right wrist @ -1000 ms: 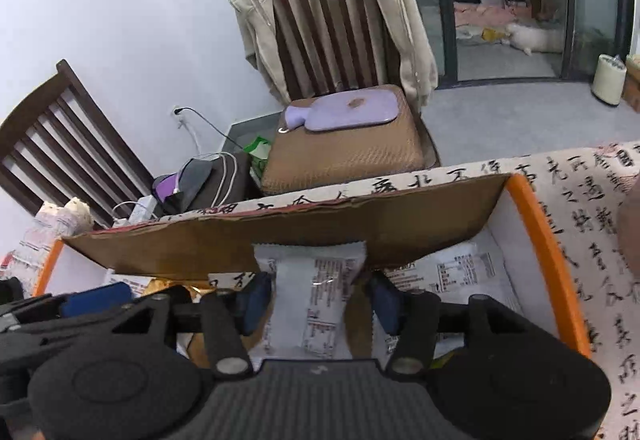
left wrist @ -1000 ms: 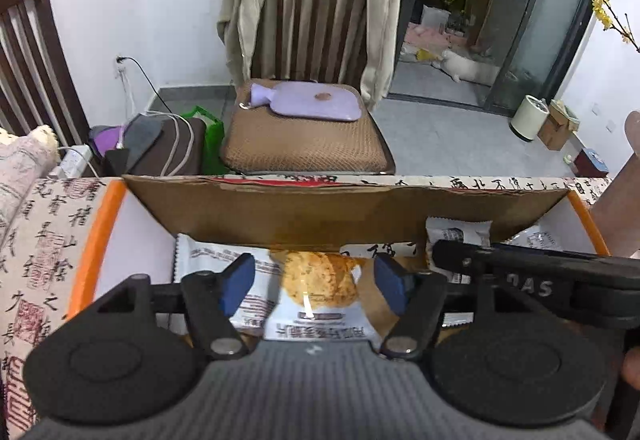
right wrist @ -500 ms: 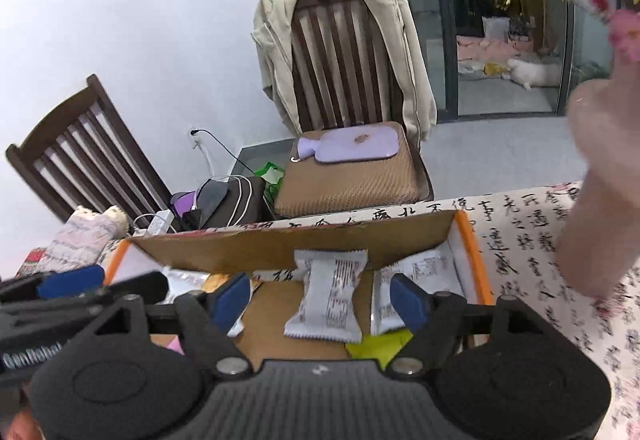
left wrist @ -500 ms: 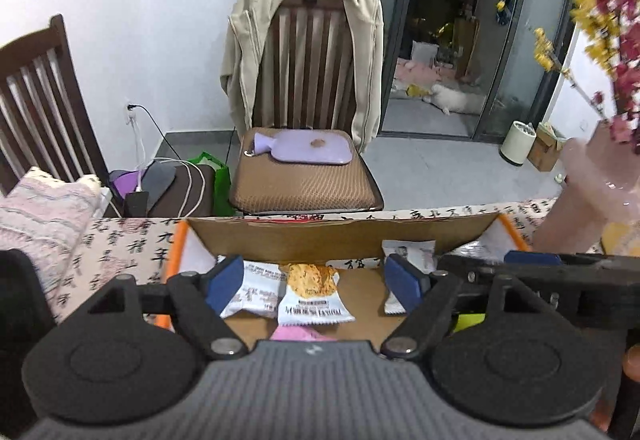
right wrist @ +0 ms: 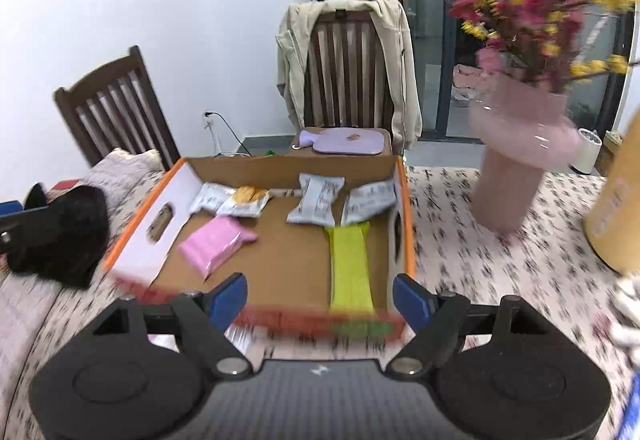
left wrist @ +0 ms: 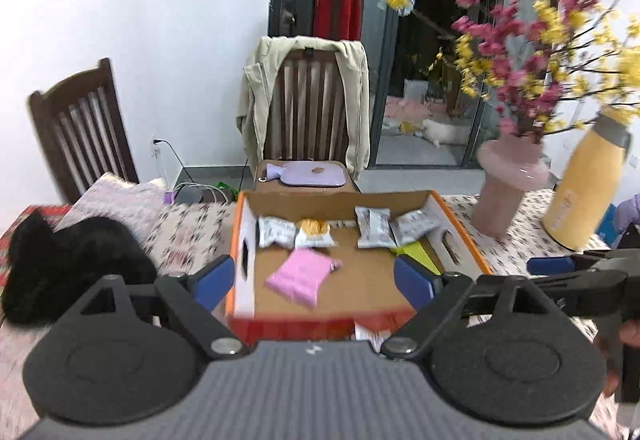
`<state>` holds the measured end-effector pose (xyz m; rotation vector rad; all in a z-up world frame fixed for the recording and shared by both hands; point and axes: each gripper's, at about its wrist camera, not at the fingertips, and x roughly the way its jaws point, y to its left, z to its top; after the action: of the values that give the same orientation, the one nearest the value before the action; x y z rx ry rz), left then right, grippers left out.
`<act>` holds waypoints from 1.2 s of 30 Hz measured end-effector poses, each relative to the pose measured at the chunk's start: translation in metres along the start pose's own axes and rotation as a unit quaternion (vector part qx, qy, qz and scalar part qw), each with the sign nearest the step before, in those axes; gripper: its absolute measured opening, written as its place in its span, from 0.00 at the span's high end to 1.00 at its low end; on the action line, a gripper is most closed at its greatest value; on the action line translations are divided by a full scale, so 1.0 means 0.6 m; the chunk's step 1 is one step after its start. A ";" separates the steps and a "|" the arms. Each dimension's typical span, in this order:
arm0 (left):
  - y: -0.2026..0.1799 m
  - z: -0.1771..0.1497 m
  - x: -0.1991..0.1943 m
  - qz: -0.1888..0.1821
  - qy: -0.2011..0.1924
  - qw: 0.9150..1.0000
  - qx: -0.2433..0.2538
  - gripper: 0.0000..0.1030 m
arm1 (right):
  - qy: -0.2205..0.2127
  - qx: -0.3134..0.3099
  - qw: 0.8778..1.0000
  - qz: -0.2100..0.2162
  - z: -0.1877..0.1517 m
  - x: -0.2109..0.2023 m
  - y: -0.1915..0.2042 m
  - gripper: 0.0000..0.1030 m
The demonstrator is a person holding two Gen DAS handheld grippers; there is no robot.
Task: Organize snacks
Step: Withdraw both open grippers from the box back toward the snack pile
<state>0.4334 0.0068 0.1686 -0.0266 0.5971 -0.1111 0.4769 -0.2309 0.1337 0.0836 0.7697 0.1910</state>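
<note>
Hovering over the near edge of the cardboard box (right wrist: 224,165), the right hand-held gripper (right wrist: 320,298) has its jaws wide, just opened further, with nothing between the blue pads (right wrist: 408,302). The left hand-held gripper (left wrist: 314,280) is likewise wide and empty, its jaws also having just been opening; both views are blurred by motion. Inside the box, seen from the right wrist view, two white snack packets (right wrist: 318,197) lie at about 1 o'clock against the far wall, beside each other. A white packet (right wrist: 210,195) and a biscuit packet (right wrist: 246,199) overlap at 11 o'clock. A pink packet (right wrist: 214,244) lies tilted at 9 o'clock, apart from the rest, and a long yellow-green packet (right wrist: 350,268) runs along the right wall from 3 toward 5 o'clock. The box sits on a surface covered with a patterned cloth (right wrist: 460,252). A pink vase of flowers (right wrist: 516,171) stands at 3 o'clock of the box, with a yellow bottle (left wrist: 580,191) beyond it. A black garment (right wrist: 64,236) lies at 9 o'clock.
</note>
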 end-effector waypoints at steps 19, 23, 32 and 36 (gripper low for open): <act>0.034 -0.489 -0.410 0.009 -0.063 0.997 -0.047 0.00 | -0.141 -0.089 0.984 0.056 -0.480 -0.442 0.024 0.05; 0.023 -0.556 -0.453 0.062 -0.085 0.993 -0.044 0.00 | -0.189 -0.096 0.977 0.006 -0.593 -0.483 0.041 0.04; -0.034 -0.614 -0.437 0.070 -0.067 0.995 0.023 0.00 | -0.222 -0.121 0.966 -0.052 -0.727 -0.497 0.071 0.00; -0.041 -0.623 -0.433 0.056 -0.065 0.996 0.024 0.00 | -0.225 -0.140 0.963 -0.052 -0.720 -0.488 0.083 0.00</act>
<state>0.0074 0.0143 0.0066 0.0464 0.4648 -0.0141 -0.0374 -0.2390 0.0319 -0.1774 0.2864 0.1706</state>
